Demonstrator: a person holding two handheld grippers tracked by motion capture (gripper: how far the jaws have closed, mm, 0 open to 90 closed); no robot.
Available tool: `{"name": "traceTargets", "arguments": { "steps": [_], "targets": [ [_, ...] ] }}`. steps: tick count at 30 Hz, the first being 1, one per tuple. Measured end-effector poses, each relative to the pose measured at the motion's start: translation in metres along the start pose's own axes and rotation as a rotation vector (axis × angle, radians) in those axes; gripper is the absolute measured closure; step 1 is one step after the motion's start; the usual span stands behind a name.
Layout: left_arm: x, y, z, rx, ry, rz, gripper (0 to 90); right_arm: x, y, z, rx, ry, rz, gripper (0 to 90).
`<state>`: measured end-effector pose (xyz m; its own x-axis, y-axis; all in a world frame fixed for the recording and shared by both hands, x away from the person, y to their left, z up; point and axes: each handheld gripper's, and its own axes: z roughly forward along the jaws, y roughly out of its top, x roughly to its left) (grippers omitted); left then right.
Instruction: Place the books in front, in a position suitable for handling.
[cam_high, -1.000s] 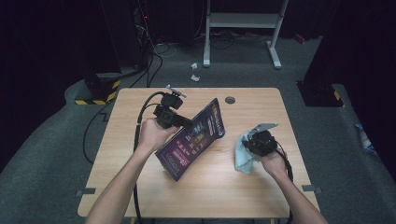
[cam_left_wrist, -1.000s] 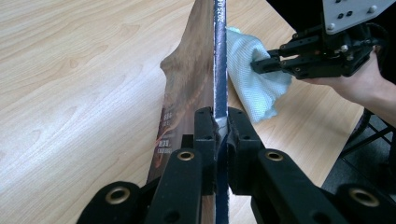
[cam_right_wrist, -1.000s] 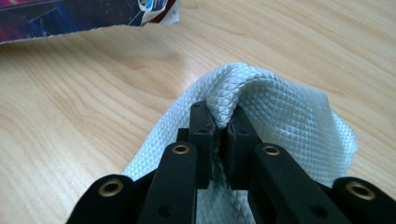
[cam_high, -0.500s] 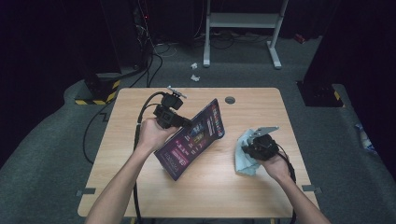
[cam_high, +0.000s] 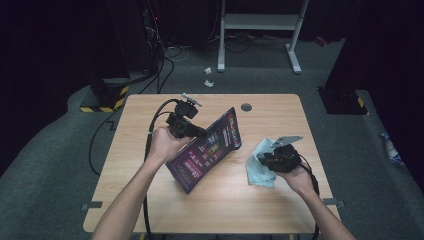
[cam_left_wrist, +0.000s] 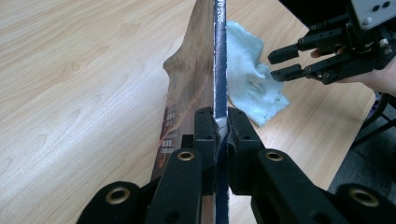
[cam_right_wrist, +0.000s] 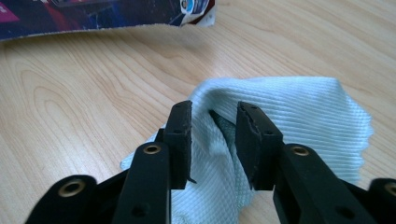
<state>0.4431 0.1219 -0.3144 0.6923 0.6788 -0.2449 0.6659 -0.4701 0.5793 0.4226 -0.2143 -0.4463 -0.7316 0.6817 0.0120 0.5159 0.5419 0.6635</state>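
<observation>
Booklet (cam_high: 207, 147) clamped upright by left gripper (cam_left_wrist: 217, 128), cloth (cam_right_wrist: 285, 121) between right gripper (cam_right_wrist: 213, 122) jaws

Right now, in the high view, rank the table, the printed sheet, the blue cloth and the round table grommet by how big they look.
1. table
2. printed sheet
3. blue cloth, partly hidden by the right gripper
4. grommet

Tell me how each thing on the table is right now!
left gripper: shut on the booklet's edge.
booklet: closed, propped up tilted on the table.
right gripper: open, jaws either side of a cloth fold.
cloth: crumpled, lying on the table, not yet pinched.
</observation>
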Motion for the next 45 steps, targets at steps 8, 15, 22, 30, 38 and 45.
{"name": "traceTargets", "arguments": {
  "steps": [8, 15, 22, 30, 38, 45],
  "targets": [
    [-0.002, 0.0, 0.001, 0.006, -0.006, 0.015, 83.8, -0.003, 0.003, -0.004, -0.007, 0.015, -0.026, 60.7],
    [-0.003, 0.0, 0.001, 0.005, -0.012, 0.022, 83.8, -0.003, 0.006, -0.003, -0.009, 0.03, -0.045, 58.9],
    [-0.005, 0.0, 0.002, 0.008, -0.013, 0.035, 83.9, -0.006, 0.011, -0.009, -0.031, 0.047, -0.065, 58.1],
    [-0.008, 0.001, 0.003, 0.011, -0.023, 0.05, 83.8, -0.008, 0.016, -0.016, -0.046, 0.044, -0.112, 58.3],
    [-0.012, 0.004, 0.006, 0.016, -0.03, 0.072, 83.8, -0.009, 0.024, -0.023, -0.047, 0.053, -0.118, 56.5],
    [-0.016, 0.006, 0.007, 0.022, -0.041, 0.086, 83.9, -0.012, 0.029, -0.028, -0.036, 0.061, -0.114, 56.0]
  ]
}}
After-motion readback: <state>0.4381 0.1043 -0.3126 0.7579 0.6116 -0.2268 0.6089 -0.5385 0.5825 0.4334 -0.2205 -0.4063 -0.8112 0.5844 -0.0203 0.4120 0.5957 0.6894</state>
